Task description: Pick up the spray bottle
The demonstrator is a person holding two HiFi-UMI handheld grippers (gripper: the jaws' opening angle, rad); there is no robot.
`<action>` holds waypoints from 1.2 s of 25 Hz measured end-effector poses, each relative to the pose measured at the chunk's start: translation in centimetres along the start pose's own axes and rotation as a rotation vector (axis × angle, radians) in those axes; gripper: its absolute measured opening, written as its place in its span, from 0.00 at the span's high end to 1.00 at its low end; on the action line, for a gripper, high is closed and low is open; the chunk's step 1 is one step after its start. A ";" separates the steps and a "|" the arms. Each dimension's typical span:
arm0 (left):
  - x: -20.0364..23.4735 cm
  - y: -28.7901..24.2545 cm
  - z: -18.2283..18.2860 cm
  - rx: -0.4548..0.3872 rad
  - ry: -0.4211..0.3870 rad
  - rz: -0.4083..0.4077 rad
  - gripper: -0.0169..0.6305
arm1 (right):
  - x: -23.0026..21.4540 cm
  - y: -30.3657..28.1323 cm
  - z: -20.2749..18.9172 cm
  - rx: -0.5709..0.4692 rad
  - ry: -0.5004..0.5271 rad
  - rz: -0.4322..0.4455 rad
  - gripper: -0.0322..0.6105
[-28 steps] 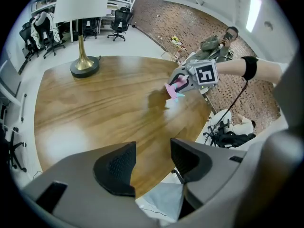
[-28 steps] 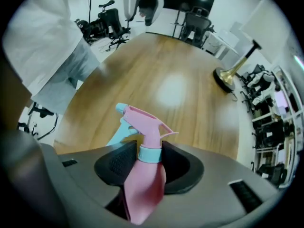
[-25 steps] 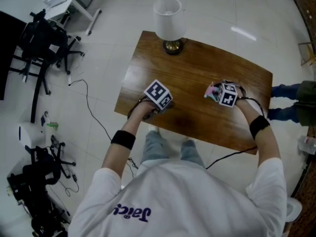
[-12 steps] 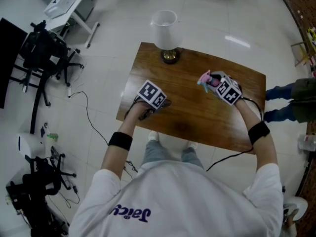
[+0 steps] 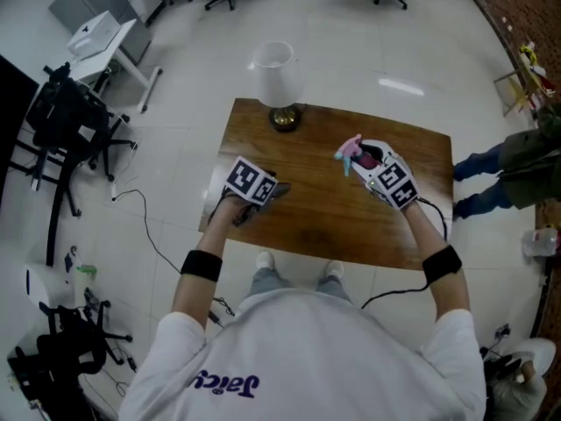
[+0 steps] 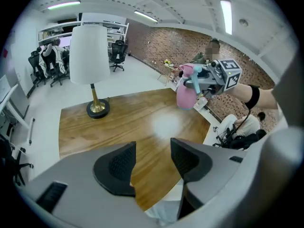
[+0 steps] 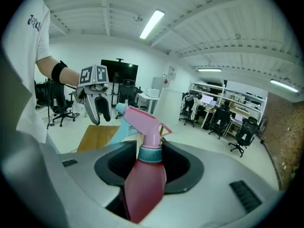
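Note:
The pink spray bottle [image 7: 145, 175] with a pink head and pale blue trigger is clamped at its neck by my right gripper [image 7: 148, 163], which is shut on it. In the head view the right gripper [image 5: 372, 165] holds the bottle [image 5: 353, 152] lifted above the right half of the wooden table [image 5: 333, 209]. The left gripper view shows the bottle [image 6: 186, 91] hanging in the air across the table. My left gripper [image 6: 152, 161] is open with nothing between its fingers; it hovers over the table's left front part [image 5: 263, 191].
A table lamp [image 5: 273, 77] with a white shade and brass base [image 6: 98, 109] stands at the table's far left corner. Office chairs [image 5: 61, 121], a white desk [image 5: 92, 38] and cables lie on the floor to the left. A person [image 5: 504, 169] stands at the right.
My right gripper has risen with the spray bottle and tilted more level. My left gripper has also lifted a little off the table. The head view has shifted.

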State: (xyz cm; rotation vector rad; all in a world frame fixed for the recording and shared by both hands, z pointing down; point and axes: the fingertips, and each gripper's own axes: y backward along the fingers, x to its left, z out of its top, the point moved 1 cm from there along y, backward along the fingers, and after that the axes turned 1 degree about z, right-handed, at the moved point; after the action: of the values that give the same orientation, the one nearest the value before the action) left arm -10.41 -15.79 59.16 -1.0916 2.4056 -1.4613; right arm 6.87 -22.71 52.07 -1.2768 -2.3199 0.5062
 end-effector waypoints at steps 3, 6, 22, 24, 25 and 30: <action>-0.6 0.2 0.4 -0.019 -0.024 -0.011 0.62 | 1.1 2.1 0.8 -0.066 -0.063 -0.034 0.68; -1.2 0.1 0.4 -0.031 -0.061 -0.014 0.62 | 2.2 3.9 0.5 -0.111 -0.111 -0.074 0.68; -1.7 2.5 1.4 -0.304 -0.060 0.035 0.62 | 4.5 9.6 -1.8 -0.266 -0.353 -0.310 0.68; -1.4 2.9 1.5 -0.365 -0.055 0.067 0.62 | 4.6 10.3 -2.5 -0.279 -0.369 -0.347 0.68; -1.4 3.0 1.5 -0.391 -0.048 0.070 0.62 | 4.7 10.6 -2.8 -0.288 -0.379 -0.365 0.68; -1.9 3.0 0.5 -0.441 -0.018 0.037 0.62 | 5.4 12.0 -3.9 -0.343 -0.426 -0.435 0.68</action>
State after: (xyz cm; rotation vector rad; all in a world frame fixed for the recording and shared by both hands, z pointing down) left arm -10.34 -14.11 55.97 -1.1177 2.7944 -0.9233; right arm 14.75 -11.56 50.26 -0.8006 -3.0401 0.2531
